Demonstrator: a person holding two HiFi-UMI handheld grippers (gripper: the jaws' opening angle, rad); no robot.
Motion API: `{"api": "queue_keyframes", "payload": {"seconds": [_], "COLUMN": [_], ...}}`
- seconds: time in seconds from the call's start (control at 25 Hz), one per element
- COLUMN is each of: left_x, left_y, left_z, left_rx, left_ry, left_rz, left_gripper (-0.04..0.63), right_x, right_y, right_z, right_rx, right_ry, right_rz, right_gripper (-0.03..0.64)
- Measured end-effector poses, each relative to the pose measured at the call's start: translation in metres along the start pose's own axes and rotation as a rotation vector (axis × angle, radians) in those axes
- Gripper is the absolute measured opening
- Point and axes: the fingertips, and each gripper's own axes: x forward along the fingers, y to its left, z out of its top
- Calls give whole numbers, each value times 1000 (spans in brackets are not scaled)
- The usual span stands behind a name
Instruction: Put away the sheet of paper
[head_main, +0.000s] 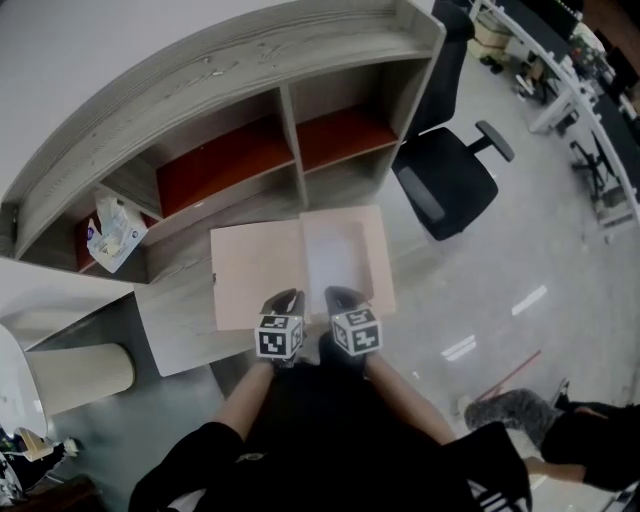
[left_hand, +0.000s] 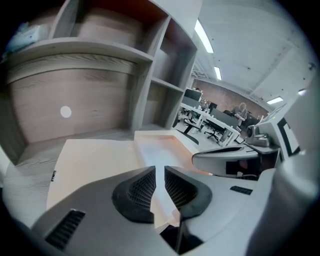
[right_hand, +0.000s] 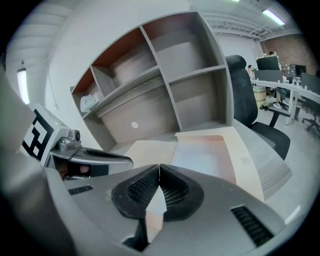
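- Seen from the head view, where the person stands at the grey bench (head_main: 175, 335), the sheet of paper (head_main: 255, 270) lies spread over it in front of the wooden shelf unit (head_main: 230, 95). The sheet's right half is paler, with a pinkish border.
- The left gripper (head_main: 285, 298) and the right gripper (head_main: 345, 295) meet the sheet's near edge side by side, each topped by its marker cube.
- A white packet (head_main: 115, 232) sits in a left-hand shelf compartment, and a black office chair (head_main: 450, 180) stands on the floor to the right.
- From the left gripper view, the jaws stand a narrow gap apart. The sheet's near edge lies between the pads, which do not close on it. The right gripper shows just beside, at right.
- From the right gripper view, the pad tips meet and pinch the sheet's near edge. The sheet runs away from the jaws towards the shelf unit, with the chair beyond at right.
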Motion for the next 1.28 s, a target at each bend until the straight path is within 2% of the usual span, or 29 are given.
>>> {"api": "queue_keyframes", "payload": {"seconds": [0.2, 0.48, 0.68, 0.84, 1.08, 1.28], "left_x": [-38, -92, -125, -142, -159, -173], "left_y": [0, 1, -3, -13, -46, -65], "left_z": [16, 2, -20, -30, -18, -12], "left_rx": [-36, -6, -8, -37, 75, 102], "left_ry": [-143, -228, -272, -306, -353, -387], "left_rz": [2, 15, 18, -15, -49, -63], "left_gripper": [54, 48, 48, 46, 46, 46], "right_x": [-19, -66, -98, -117, -154, -177], "right_y": [25, 64, 84, 94, 102, 105], "right_z": [2, 8, -13, -28, -17, -5], "right_rx": [2, -37, -35, -64, -100, -115], "right_ry": [-69, -207, -231, -220, -266, -304], "right_rz": [-47, -100, -145, -184, -216, -222], "right_gripper": [18, 18, 18, 18, 17, 17]}}
